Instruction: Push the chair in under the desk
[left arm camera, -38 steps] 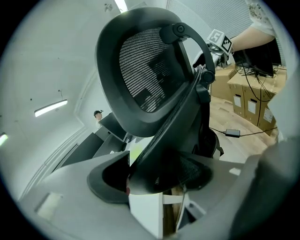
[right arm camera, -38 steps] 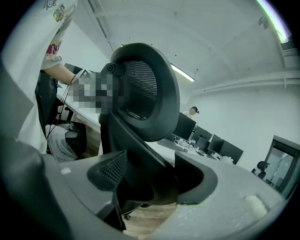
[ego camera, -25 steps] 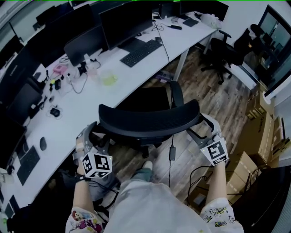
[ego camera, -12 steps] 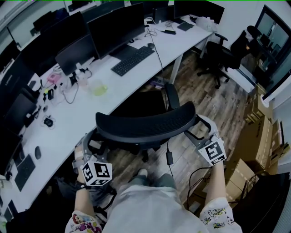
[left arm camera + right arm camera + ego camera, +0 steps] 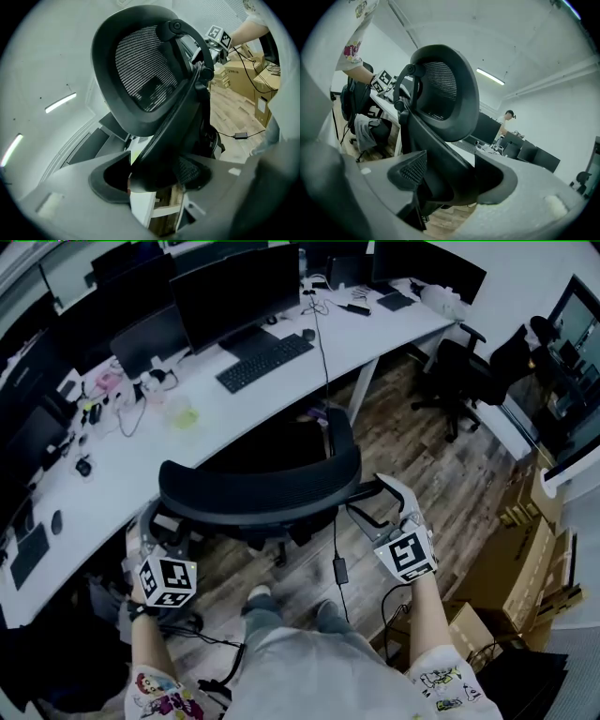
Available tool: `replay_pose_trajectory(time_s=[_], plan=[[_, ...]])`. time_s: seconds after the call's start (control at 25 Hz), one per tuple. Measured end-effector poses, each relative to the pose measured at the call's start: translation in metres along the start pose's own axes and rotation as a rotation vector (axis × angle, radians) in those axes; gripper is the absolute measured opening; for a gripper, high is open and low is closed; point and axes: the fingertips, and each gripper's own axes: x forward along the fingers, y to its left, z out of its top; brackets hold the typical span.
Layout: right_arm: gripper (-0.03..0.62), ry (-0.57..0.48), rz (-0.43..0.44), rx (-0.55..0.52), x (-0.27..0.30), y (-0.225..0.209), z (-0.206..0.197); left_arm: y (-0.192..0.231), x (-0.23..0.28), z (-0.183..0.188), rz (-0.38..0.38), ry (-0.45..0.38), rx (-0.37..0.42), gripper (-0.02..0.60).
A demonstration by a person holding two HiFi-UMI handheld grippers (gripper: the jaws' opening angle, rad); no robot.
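Desk (image 5: 375,329) with keyboard (image 5: 264,362), monitors (image 5: 234,282), perhaps mouse (image 5: 308,334)

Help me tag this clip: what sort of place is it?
Most likely an open-plan office: a long white desk carries a row of monitors and a keyboard, and a mesh-backed chair on a wheeled base stands at it.

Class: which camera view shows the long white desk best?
The head view: the long white desk spans it, monitors and keyboards on top. Both gripper views show only slivers of it behind the black mesh chair.
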Motion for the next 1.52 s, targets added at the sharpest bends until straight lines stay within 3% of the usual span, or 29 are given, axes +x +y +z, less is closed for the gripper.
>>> replay_pose_trajectory(time_s=[0.6,1.2,1.52], plan=[[0.318,-0.078,0.098,-0.027,0.013,-0.053,-0.024,-0.022,0.014,0.035,0.063,0.096,-0.067,0.293],[0.318,-0.087,0.16,-0.047,0.045,-0.102,-0.036,-0.022,0.04,0.063,0.119,0.098,-0.074,0.291],[0.319,-0.096,0.203,-0.07,0.078,-0.139,-0.047,-0.019,0.07,0.077,0.161,0.131,-0.118,0.291]])
